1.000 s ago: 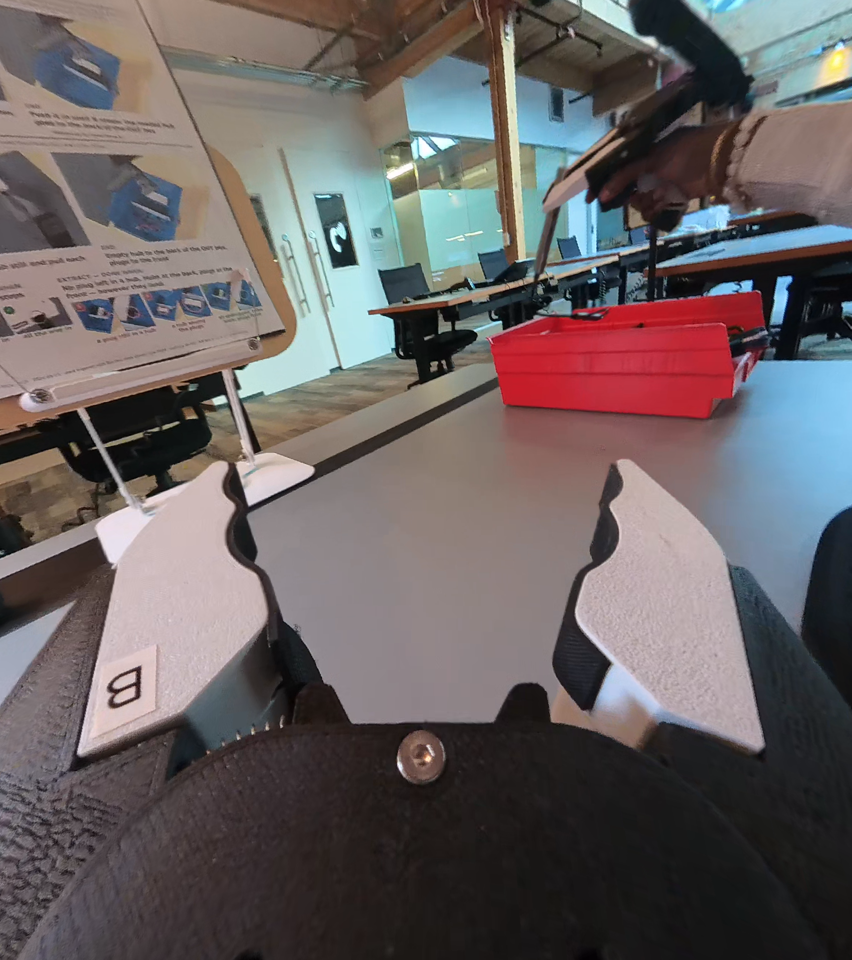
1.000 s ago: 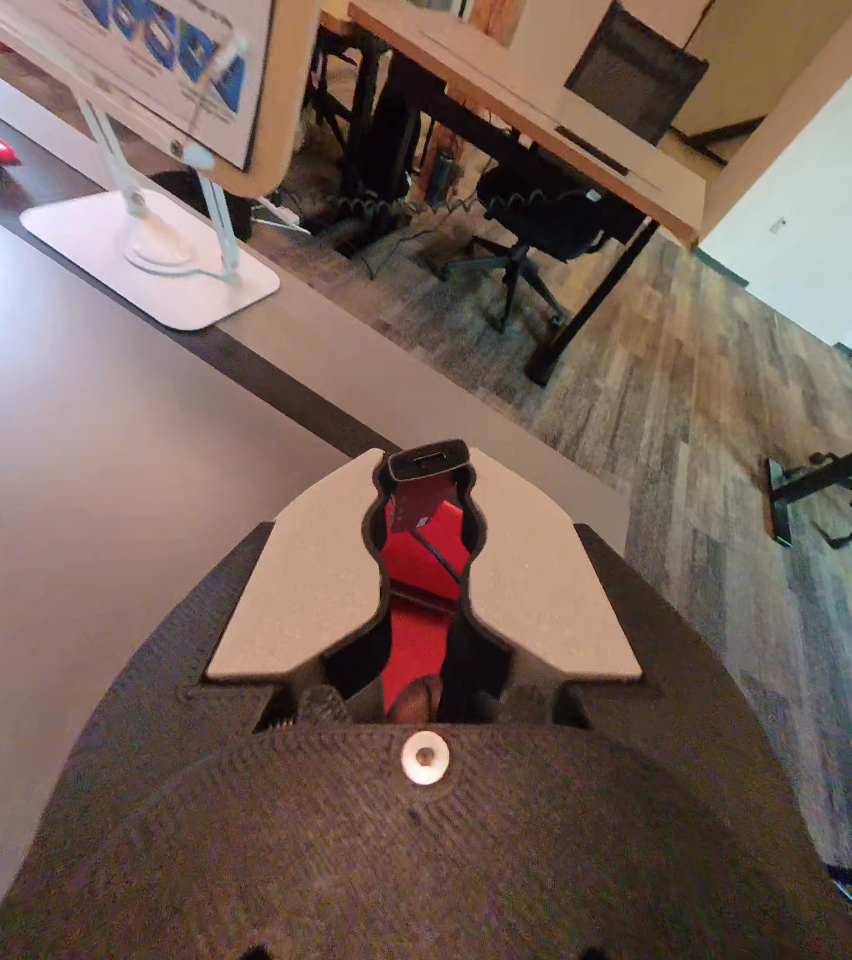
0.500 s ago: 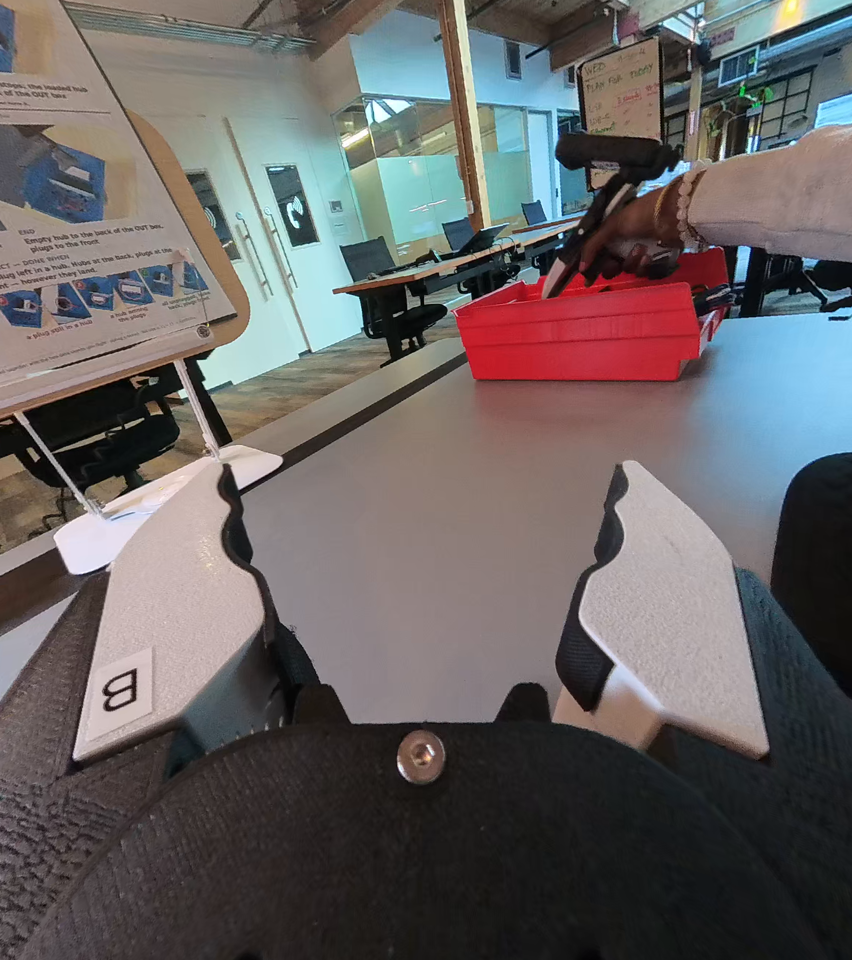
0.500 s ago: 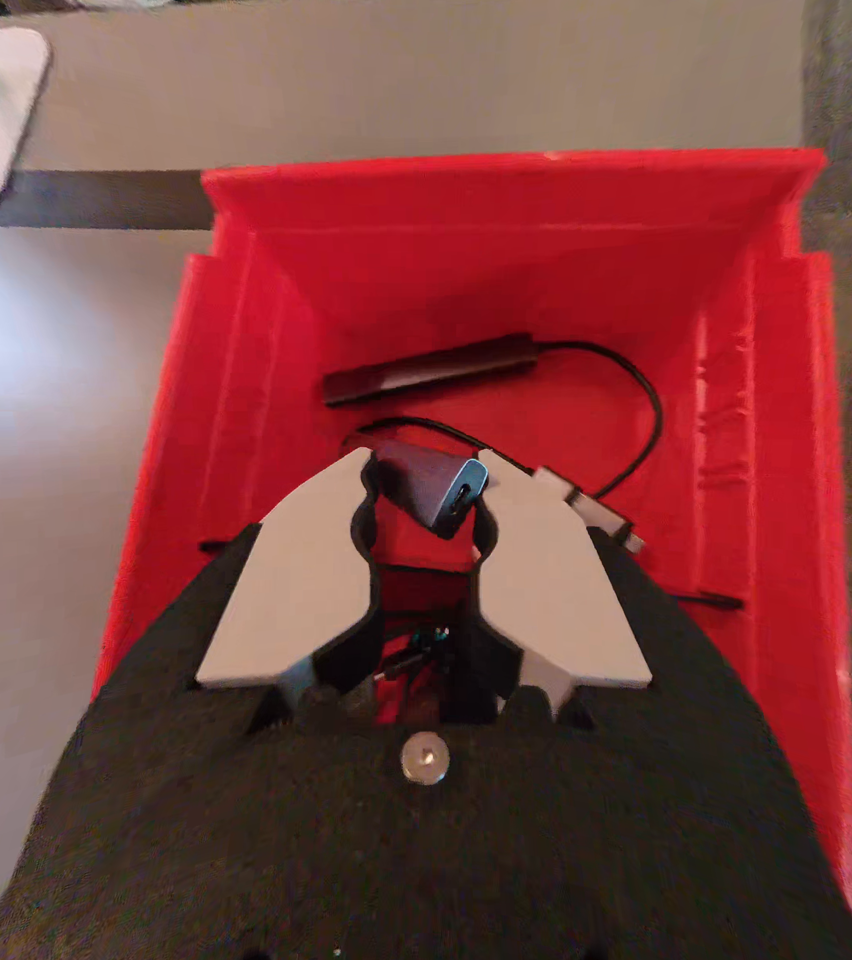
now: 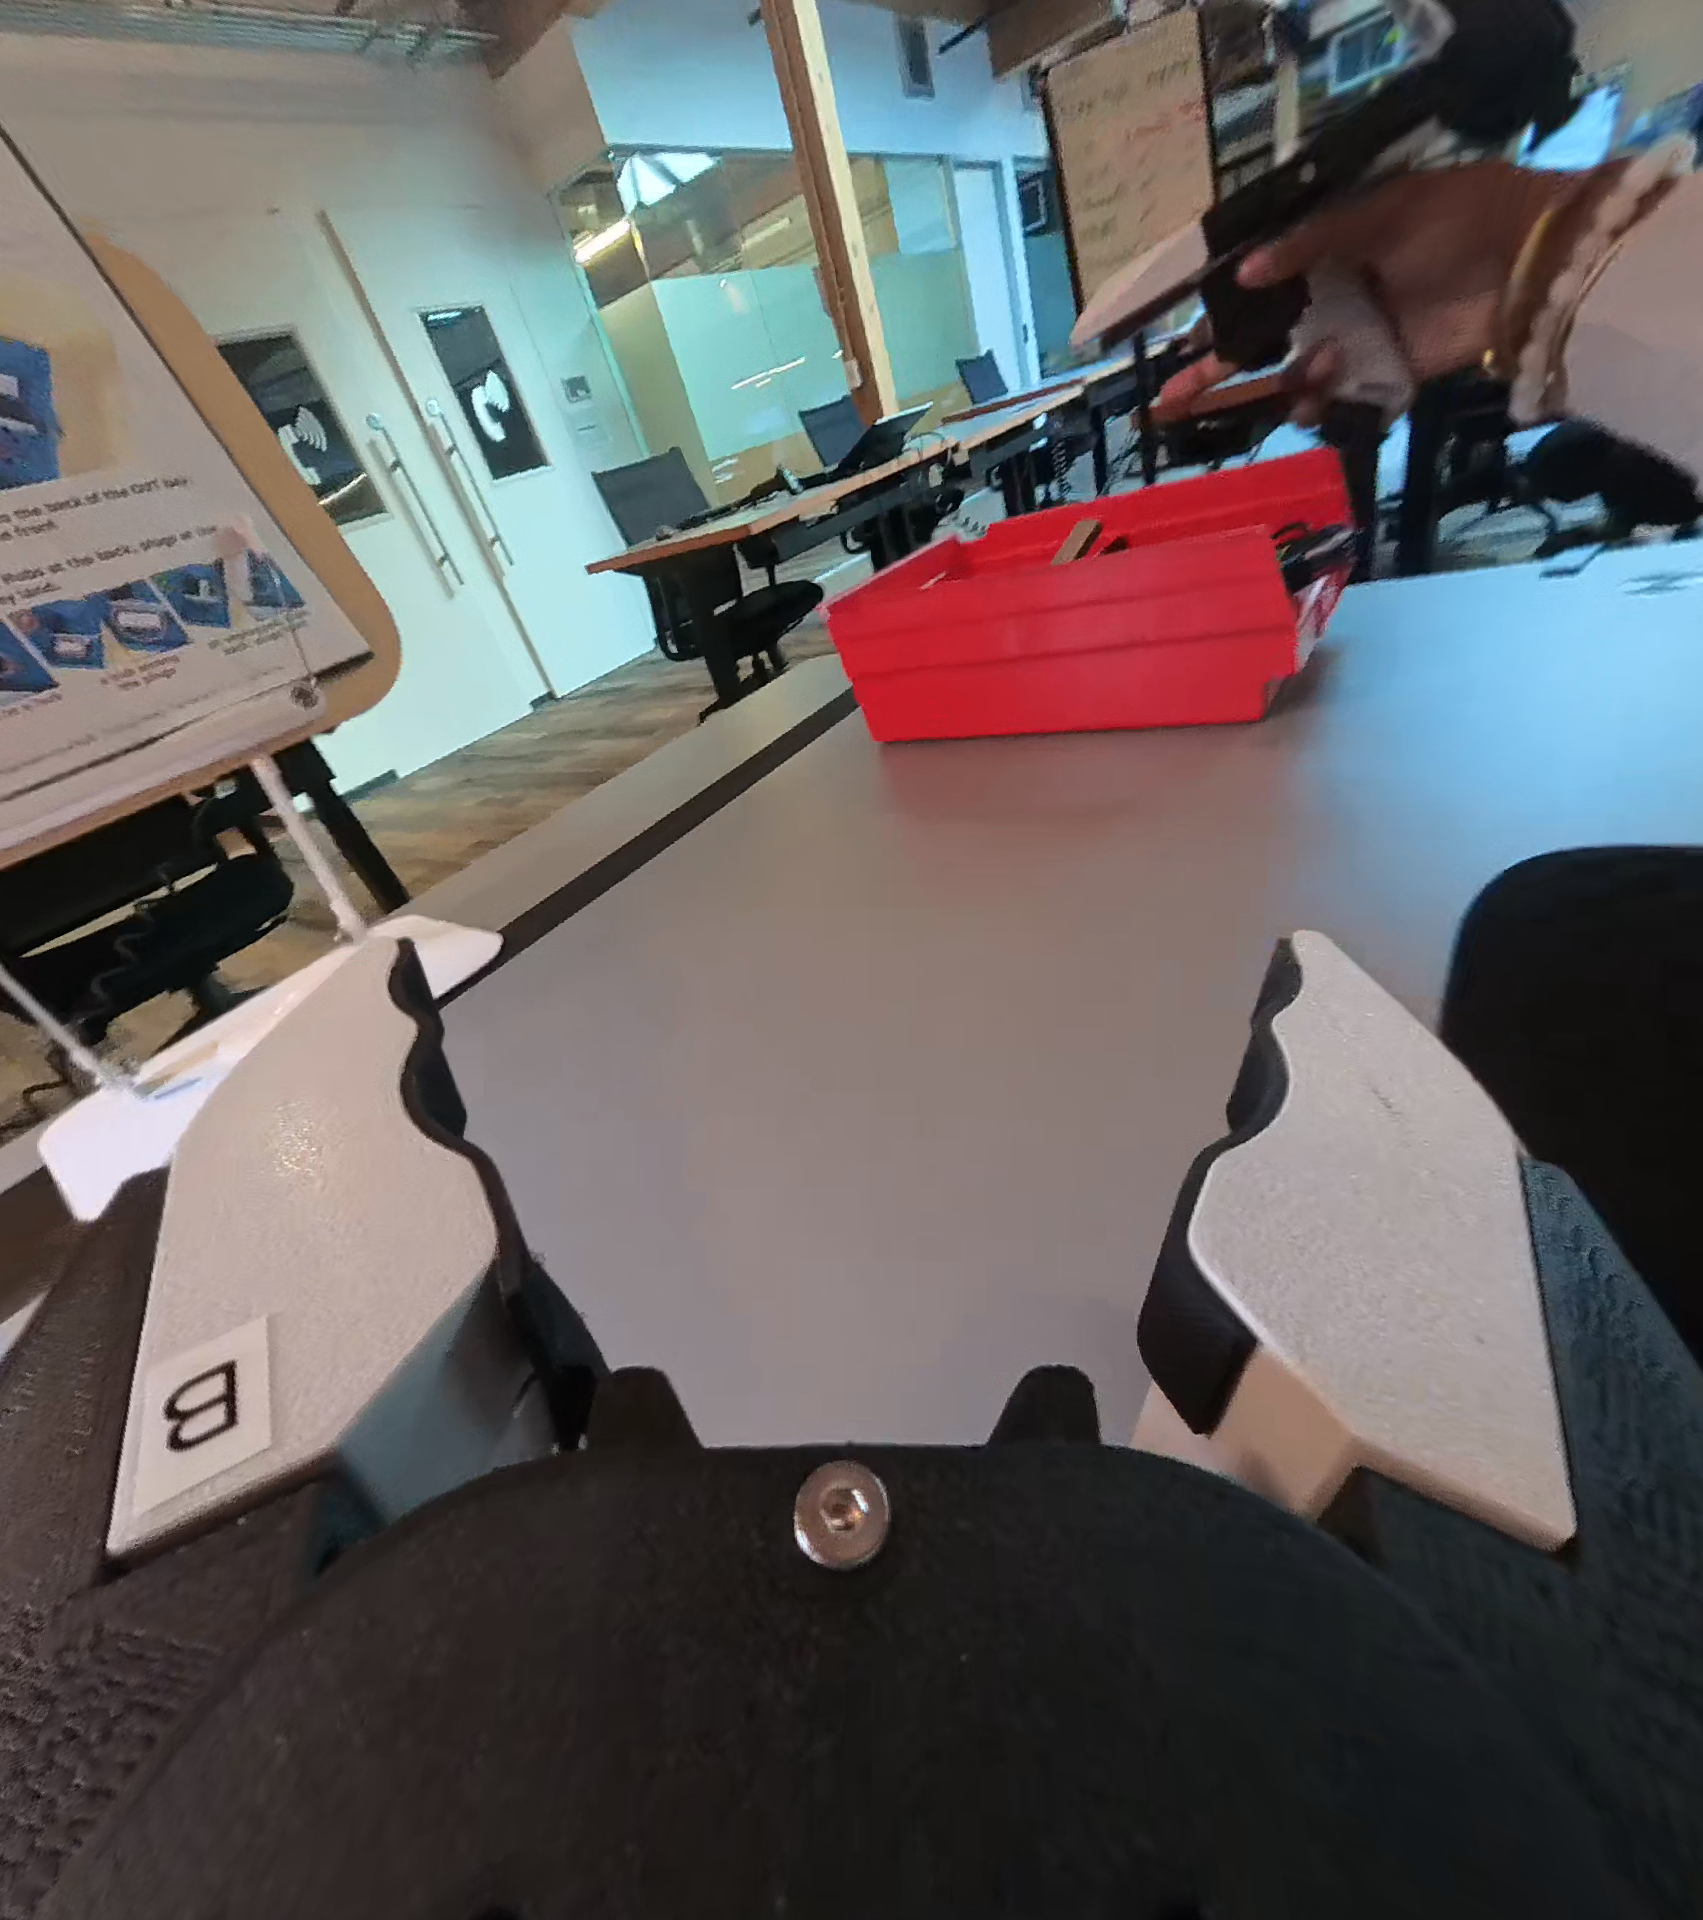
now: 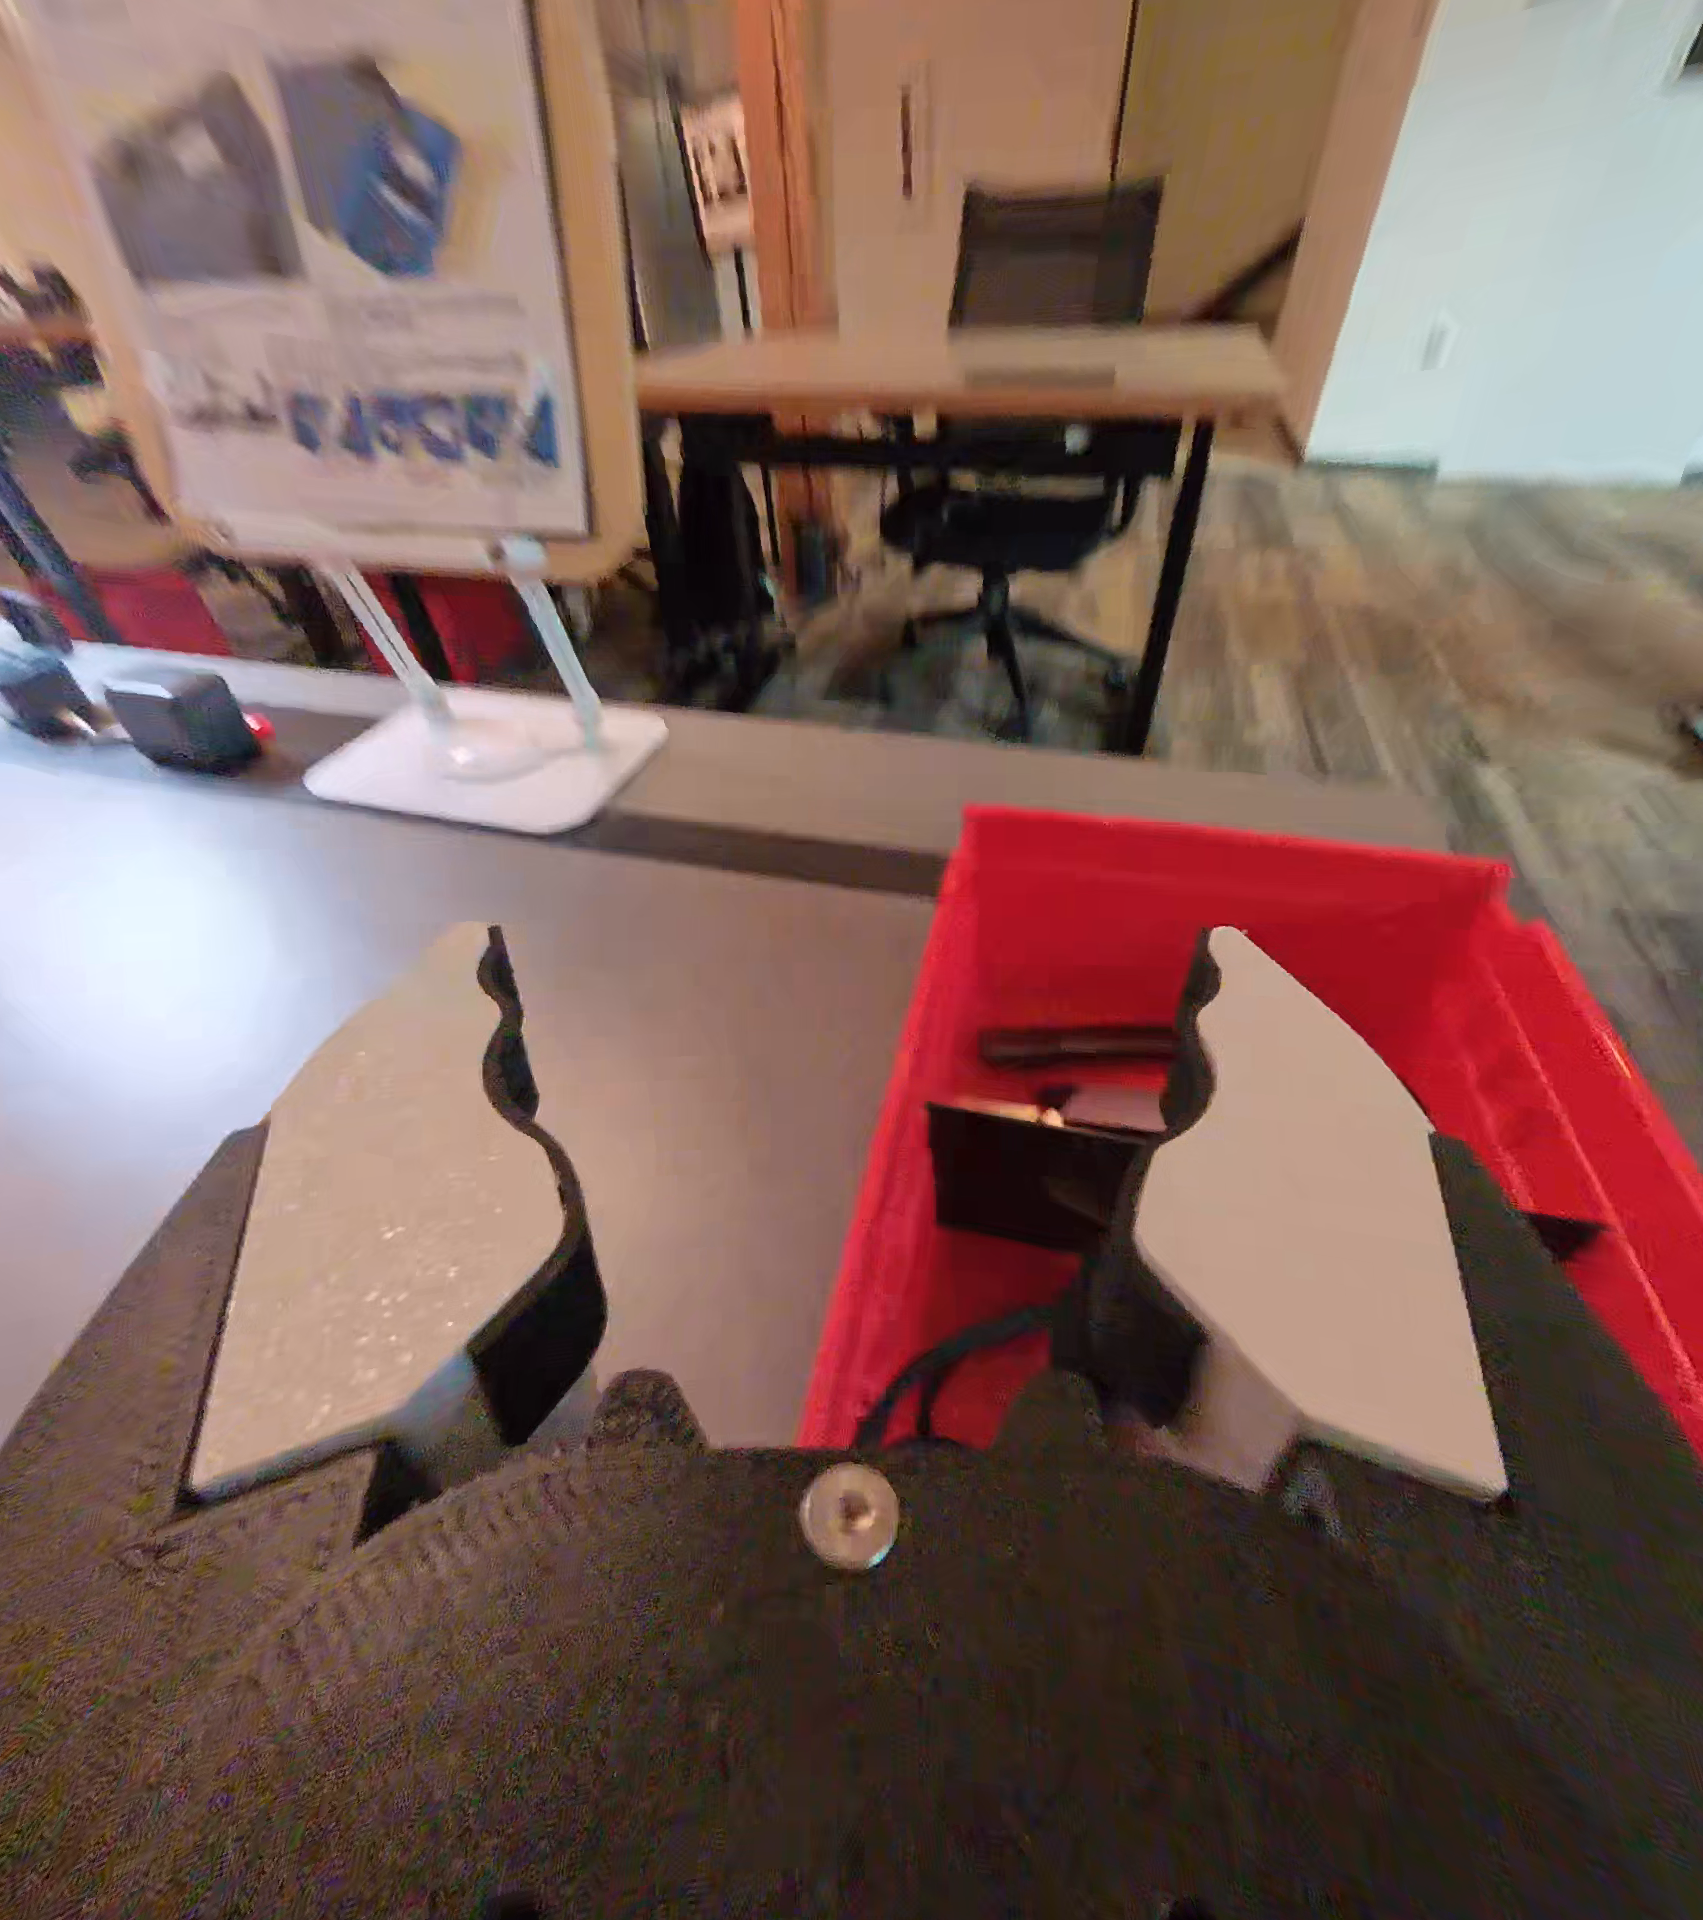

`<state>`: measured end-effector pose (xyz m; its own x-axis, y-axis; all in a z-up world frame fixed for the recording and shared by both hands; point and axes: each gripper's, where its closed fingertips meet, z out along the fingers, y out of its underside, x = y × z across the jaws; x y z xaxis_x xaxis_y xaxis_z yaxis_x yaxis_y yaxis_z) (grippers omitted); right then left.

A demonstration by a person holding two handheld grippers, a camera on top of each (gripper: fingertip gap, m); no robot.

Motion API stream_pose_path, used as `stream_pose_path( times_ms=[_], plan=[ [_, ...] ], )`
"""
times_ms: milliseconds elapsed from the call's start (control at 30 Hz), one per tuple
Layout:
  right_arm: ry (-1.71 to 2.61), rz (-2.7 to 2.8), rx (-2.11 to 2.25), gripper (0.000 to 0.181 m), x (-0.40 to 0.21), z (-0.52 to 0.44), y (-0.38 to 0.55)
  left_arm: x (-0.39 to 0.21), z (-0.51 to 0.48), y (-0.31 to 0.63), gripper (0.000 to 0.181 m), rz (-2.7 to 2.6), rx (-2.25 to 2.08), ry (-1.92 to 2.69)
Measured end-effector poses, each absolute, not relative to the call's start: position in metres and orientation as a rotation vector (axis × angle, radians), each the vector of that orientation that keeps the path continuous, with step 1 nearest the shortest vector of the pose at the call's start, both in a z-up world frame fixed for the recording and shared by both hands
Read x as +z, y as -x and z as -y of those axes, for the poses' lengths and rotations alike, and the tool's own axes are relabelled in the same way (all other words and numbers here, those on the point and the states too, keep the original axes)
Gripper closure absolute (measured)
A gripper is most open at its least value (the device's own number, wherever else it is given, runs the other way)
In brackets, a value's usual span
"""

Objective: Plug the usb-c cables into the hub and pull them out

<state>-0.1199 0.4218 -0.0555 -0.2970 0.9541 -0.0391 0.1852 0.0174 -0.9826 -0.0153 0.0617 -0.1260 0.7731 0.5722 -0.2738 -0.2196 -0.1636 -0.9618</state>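
We are holding the left gripper (image 5: 842,1049) low over a wide grey table (image 5: 982,935), its fingers spread far apart with nothing between them. The table is lying bare in front of it, with a dark seam running along its far edge. A red bin (image 5: 1075,649) is sitting well ahead on the table. Above the bin, our other hand (image 5: 1346,291) is carrying the right gripper (image 5: 1231,260) in the air.

From the right wrist view, the right gripper (image 6: 852,1039) is also standing wide open and gripping nothing, hanging over the near left edge of the red bin (image 6: 1605,1091). Inside the bin a slim dark hub (image 6: 1065,1042) is lying near the far wall, a black block (image 6: 1023,1169) is sitting closer to us, and a black cable (image 6: 940,1361) is curling on the bin floor at the near end. How the cable connects to them, we cannot tell.

An instruction board (image 6: 348,281) on a white stand (image 6: 488,758) is standing at the table's far edge, with small dark gadgets (image 6: 172,717) beside it to the left. Beyond the table we are seeing wood-look flooring (image 6: 1398,623), a desk (image 6: 961,379) with a black office chair (image 6: 1023,499), and in the left wrist view white walls, glass partitions (image 5: 722,312), a timber post (image 5: 826,197) and further rows of desks (image 5: 826,509).
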Motion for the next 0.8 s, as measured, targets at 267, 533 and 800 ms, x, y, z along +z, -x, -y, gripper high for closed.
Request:
stream_pose_path(
  times_ms=[267, 533, 800],
  plan=[
    [1.031, 1.265, 1.125, 0.062, -0.053, -0.398, 0.027, -0.01, -0.01, -0.064, 0.177, 0.161, 0.997, 1.144],
    [1.085, 1.166, 1.244, 0.039, -0.08, -0.395, -0.001, -0.005, 0.105, -0.06, 0.046, 0.47, 1.33, 1.337],
    [1.027, 1.101, 1.092, 0.124, -0.078, -0.411, -0.002, 0.006, 0.202, -0.071, 0.172, 0.675, 1.415, 1.164]
  ],
)
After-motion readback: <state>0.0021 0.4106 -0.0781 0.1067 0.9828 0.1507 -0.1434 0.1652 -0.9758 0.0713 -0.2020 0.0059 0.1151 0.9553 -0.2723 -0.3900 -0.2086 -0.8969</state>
